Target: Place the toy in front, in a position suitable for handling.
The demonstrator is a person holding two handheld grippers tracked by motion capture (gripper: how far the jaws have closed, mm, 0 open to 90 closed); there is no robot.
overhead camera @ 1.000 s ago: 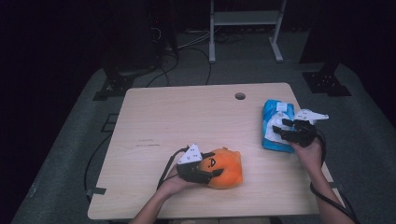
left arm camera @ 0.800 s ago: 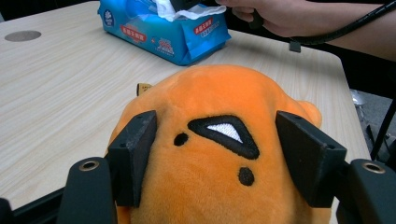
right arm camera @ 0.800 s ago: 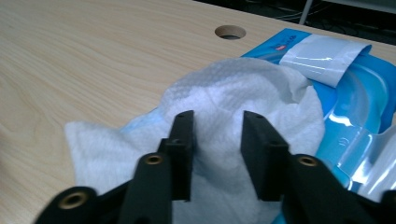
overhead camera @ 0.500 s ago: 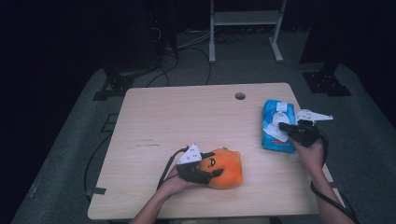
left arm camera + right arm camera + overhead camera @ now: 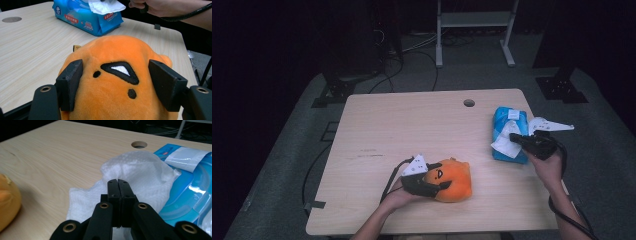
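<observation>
An orange plush toy [image 5: 452, 180] with a stitched face lies near the front edge of the wooden table [image 5: 412, 130]. My left gripper [image 5: 439, 179] has it between both pads, which rest against its sides [image 5: 117, 57]; these jaws have just been opening a little. At the right lies a blue wet-wipe pack [image 5: 499, 117]. A white wipe [image 5: 504, 145] sticks out of it. My right gripper [image 5: 514, 139] is shut, and its tips [image 5: 117, 182] pinch a fold of that wipe [image 5: 140, 167].
A round cable hole [image 5: 469, 103] sits near the table's far edge. The left and middle of the tabletop are bare wood. Behind the table stand a white metal frame [image 5: 472, 20] and dark stand feet, with cables on the floor.
The right gripper has edged slightly toward the near side over the pack. The left hand and the plush toy have stayed where they were.
</observation>
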